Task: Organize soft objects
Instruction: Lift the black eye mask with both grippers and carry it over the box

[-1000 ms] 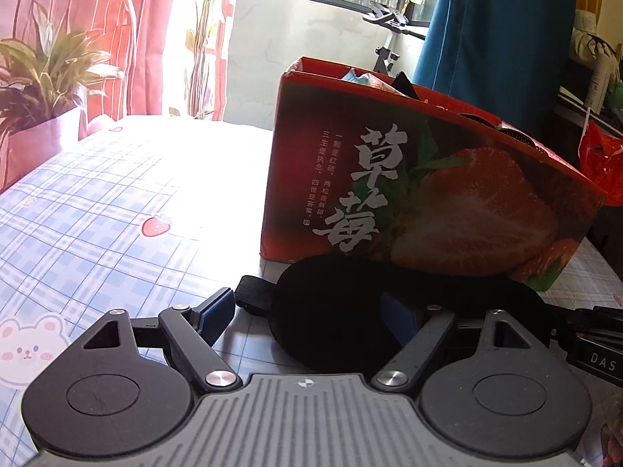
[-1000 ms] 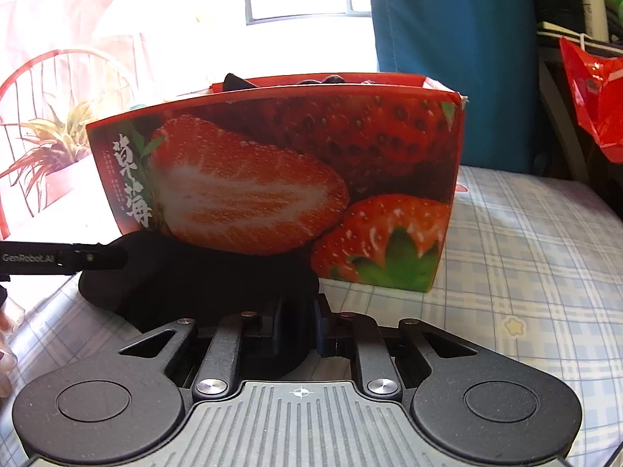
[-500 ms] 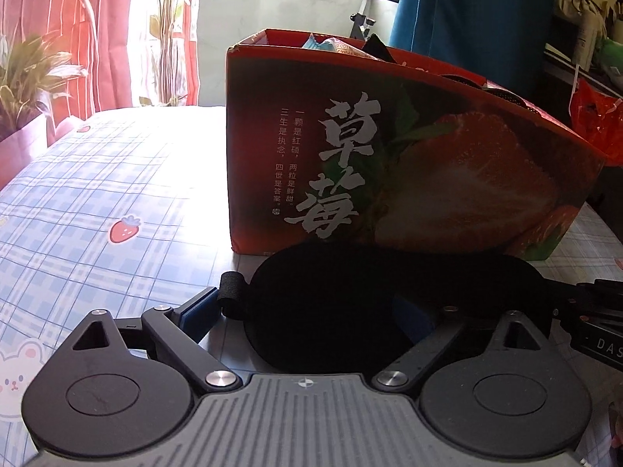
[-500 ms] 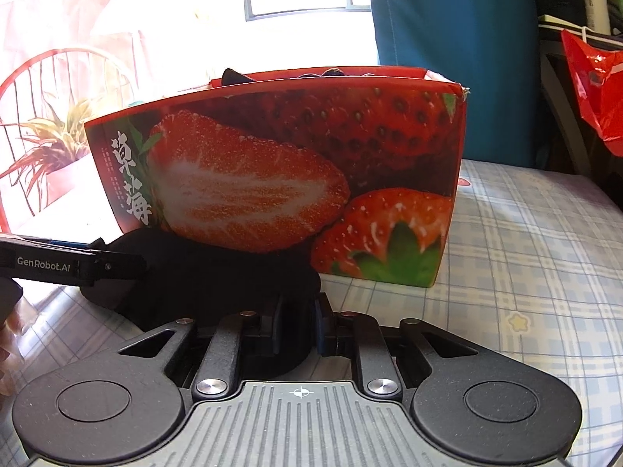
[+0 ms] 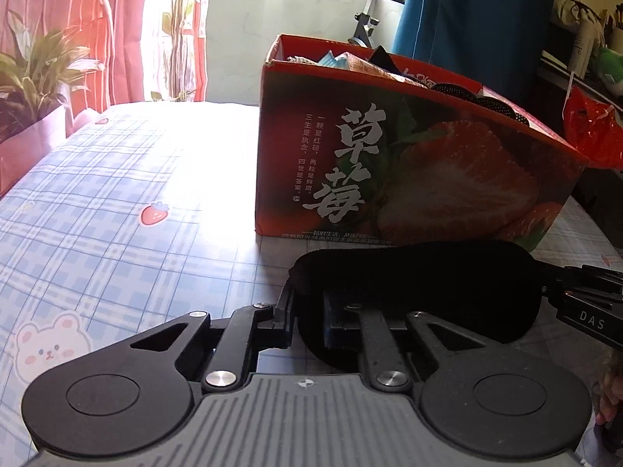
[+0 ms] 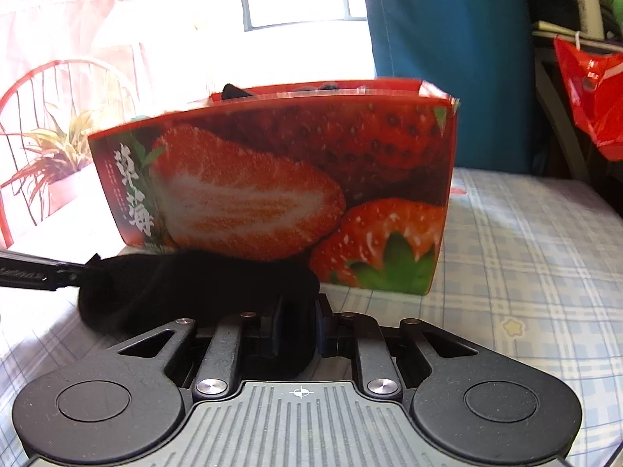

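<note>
Both grippers clamp the same black sleep mask (image 5: 428, 284), one at each end. From the left wrist view, the left gripper (image 5: 309, 321) has its jaws drawn together on the mask's near edge at six o'clock, the soft cloth pinched between the pads. At three o'clock the right gripper (image 5: 560, 292) reaches in from the side and meets the mask's far end. From the right wrist view, the right gripper (image 6: 298, 330) is likewise pressed tight on a fold of the mask (image 6: 194, 288), while the left gripper (image 6: 58, 274) comes in at nine o'clock, touching the other end. The mask hangs between the two tools, low over the checked tablecloth (image 5: 117, 214) and just in front of the strawberry box (image 5: 409, 163) at twelve o'clock. That open box holds several soft things, too jumbled to tell apart. Beyond it, a potted plant (image 5: 35, 78) stands at ten o'clock and a blue curtain (image 5: 479, 15) hangs at one o'clock.
</note>
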The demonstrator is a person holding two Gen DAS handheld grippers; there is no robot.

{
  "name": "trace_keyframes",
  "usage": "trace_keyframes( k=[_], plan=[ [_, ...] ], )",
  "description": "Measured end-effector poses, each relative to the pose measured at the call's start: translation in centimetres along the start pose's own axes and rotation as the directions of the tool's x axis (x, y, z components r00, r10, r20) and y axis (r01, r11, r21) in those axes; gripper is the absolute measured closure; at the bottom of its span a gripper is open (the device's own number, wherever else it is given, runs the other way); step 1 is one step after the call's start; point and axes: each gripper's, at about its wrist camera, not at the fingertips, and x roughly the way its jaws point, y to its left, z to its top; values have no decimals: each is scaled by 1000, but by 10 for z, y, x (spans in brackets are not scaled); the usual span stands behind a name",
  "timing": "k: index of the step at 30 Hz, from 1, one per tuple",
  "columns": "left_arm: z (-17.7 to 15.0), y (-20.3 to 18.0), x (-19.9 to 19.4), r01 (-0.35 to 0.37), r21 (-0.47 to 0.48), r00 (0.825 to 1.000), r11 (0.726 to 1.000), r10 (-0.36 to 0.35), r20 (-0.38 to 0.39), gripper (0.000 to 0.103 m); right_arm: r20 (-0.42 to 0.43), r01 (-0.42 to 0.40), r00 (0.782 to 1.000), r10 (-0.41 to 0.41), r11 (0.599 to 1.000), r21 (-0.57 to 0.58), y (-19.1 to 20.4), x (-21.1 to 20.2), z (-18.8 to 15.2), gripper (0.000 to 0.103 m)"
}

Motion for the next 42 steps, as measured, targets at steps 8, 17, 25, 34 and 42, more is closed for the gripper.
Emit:
trace_keyframes(
  k=[8, 17, 25, 34, 42],
  plan=[
    [-11, -16, -41, 23, 49, 996, 999, -26, 81, 94, 13, -11, 1000, 11, 1000, 9, 6, -24, 0, 92],
    [-21, -32, -60, 51, 77, 994, 996, -58, 90, 94, 55, -59, 997, 54, 993, 102, 1, -57, 8, 95],
    [-15, -30, -68, 52, 71, 989, 996, -61, 131, 94, 76, -75, 995, 67, 992, 105, 3, -72, 12, 95],
    [38, -25, -96, 50, 58, 956, 997, -64, 285, 94, 199, -117, 974, 106, 992, 47, 2, -91, 64, 95],
    [108, -43, -96, -2, 145, 903, 989, -61, 425, 94, 298, -94, 949, 100, 995, -33, 0, -85, 141, 95]
  ],
)
